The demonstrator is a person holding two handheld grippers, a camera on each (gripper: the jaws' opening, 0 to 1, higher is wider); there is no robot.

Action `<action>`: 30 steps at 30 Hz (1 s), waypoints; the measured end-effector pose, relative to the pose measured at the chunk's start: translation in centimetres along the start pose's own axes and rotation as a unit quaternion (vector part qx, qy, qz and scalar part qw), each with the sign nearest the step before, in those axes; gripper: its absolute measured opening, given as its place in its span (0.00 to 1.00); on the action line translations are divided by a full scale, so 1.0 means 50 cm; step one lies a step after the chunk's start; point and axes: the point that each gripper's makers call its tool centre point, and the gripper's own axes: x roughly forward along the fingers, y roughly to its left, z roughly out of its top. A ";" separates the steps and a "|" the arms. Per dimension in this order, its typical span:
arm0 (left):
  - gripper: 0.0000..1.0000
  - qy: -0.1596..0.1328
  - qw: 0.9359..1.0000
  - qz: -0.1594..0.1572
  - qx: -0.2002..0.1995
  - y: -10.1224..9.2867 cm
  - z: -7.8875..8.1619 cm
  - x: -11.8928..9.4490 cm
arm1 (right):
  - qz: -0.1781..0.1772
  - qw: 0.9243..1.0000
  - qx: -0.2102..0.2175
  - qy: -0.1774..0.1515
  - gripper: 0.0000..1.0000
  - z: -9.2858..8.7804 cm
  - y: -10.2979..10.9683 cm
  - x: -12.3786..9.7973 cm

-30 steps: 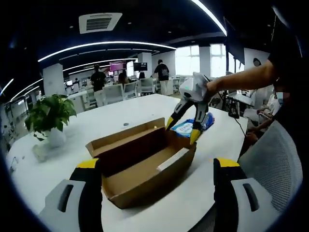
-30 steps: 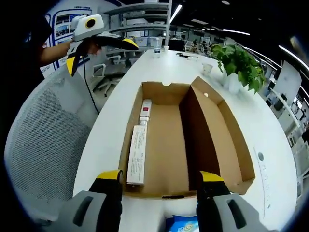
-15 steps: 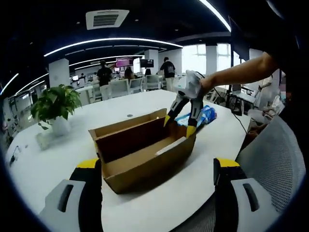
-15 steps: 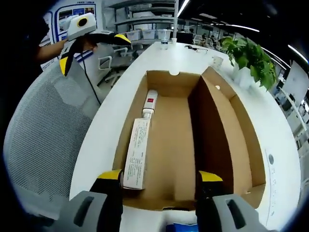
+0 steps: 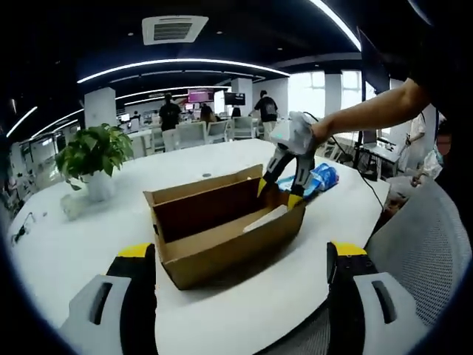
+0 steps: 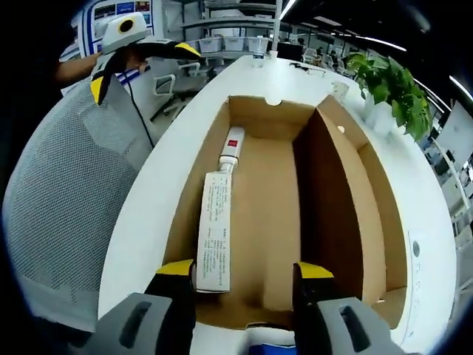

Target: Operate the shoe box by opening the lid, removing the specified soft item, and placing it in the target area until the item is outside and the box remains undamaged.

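- The shoe box sat open on a long white table, its lid folded back beside the cavity.
- A long white carton and a small red-and-white tube lay along one inner wall.
- My right gripper hung over the box's near end, jaws apart and gripping nothing.
- My left gripper was released too, held near the box's end without touching it.
- A blue soft pack lay on the table just beyond the box.
- A potted plant stood on the table; a mesh chair stood at its edge.
- The room was an open office with ceiling light strips and people standing far off.
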 end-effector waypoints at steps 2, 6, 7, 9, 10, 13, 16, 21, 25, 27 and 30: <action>1.00 -0.002 1.000 0.001 0.000 0.000 0.001 0.000 | 0.006 1.000 -0.002 0.001 0.39 0.002 0.008 0.003; 1.00 -0.001 1.000 0.000 0.002 -0.001 -0.001 0.000 | 0.014 1.000 0.000 0.009 0.20 0.000 0.020 0.010; 1.00 -0.002 1.000 0.000 0.002 -0.002 -0.001 0.001 | 0.015 1.000 -0.001 0.014 0.17 -0.003 0.022 0.014; 1.00 -0.002 1.000 -0.001 0.004 -0.004 -0.001 0.001 | 0.013 1.000 -0.004 0.016 0.17 -0.004 0.022 0.016; 1.00 0.000 1.000 0.000 0.009 -0.003 -0.003 0.002 | 0.013 1.000 -0.003 0.015 0.17 -0.004 0.022 0.015; 1.00 0.002 1.000 -0.002 0.010 -0.006 -0.004 0.003 | 0.014 1.000 -0.002 0.012 0.15 -0.001 0.025 0.013; 1.00 0.004 1.000 -0.002 0.012 -0.006 -0.006 0.003 | 0.011 1.000 0.001 0.010 0.14 0.000 0.027 0.012; 1.00 0.004 1.000 -0.001 0.007 -0.005 -0.006 0.003 | 0.003 1.000 0.008 -0.002 0.13 0.012 0.030 0.006; 1.00 0.001 1.000 0.002 0.003 -0.003 -0.004 0.002 | -0.001 1.000 0.008 -0.005 0.13 0.017 0.027 0.000; 1.00 0.000 1.000 0.002 0.003 -0.004 -0.003 0.001 | -0.002 1.000 0.005 -0.007 0.13 0.021 0.029 -0.007; 1.00 0.000 1.000 0.002 0.003 -0.004 -0.003 0.001 | -0.010 1.000 0.000 -0.013 0.12 0.026 0.026 -0.017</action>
